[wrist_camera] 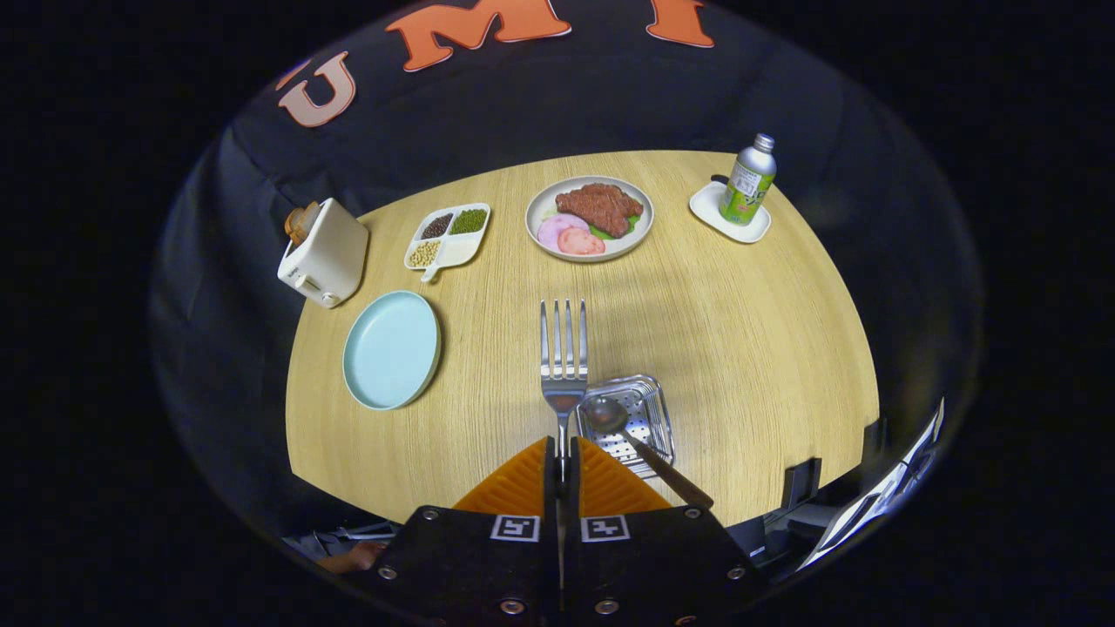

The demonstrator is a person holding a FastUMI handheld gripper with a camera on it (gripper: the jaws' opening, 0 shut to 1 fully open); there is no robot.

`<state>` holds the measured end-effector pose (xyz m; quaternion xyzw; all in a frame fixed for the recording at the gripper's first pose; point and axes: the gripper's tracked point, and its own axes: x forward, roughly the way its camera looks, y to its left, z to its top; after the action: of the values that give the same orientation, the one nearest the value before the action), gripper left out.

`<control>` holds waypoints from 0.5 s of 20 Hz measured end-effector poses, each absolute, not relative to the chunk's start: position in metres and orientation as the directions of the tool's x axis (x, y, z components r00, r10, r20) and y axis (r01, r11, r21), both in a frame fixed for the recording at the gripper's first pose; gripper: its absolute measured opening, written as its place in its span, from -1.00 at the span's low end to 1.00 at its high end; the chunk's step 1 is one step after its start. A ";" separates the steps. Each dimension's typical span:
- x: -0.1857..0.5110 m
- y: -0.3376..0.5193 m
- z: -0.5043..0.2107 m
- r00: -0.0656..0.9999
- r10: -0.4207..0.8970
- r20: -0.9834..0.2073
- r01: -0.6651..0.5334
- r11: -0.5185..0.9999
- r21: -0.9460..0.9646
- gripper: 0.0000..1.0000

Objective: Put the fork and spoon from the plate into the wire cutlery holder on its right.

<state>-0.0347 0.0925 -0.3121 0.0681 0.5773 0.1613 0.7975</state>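
Observation:
My gripper [563,457] is shut on the neck of a metal fork [564,353], whose tines point away from me above the wooden table [749,348]. Just right of the fingers stands the wire cutlery holder [643,402], a shiny perforated metal basket. A spoon [605,415] with a brown wooden handle rests in it, bowl inside and handle slanting out toward the near right. The light blue plate [392,350] lies to the left of the fingers, with nothing on it.
Beyond the fork sit a plate of meat and ham [590,218], a divided dish of beans [447,236], a white toaster [323,253] at the far left, and a bottle [749,180] on a white coaster at the far right. The table's near edge is close below.

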 end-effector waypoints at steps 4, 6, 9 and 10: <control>-0.051 0.076 -0.334 0.212 0.323 -0.922 -0.181 0.941 0.288 -0.94; -0.057 0.074 -0.346 0.176 0.315 -0.933 -0.192 0.940 0.281 -0.94; -0.065 0.072 -0.359 0.129 0.305 -0.944 -0.195 0.941 0.277 -0.94; -0.069 0.073 -0.361 0.104 0.307 -0.946 -0.203 0.938 0.282 -0.93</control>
<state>-0.0691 0.0732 -0.3615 0.0402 0.6471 0.1716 0.7418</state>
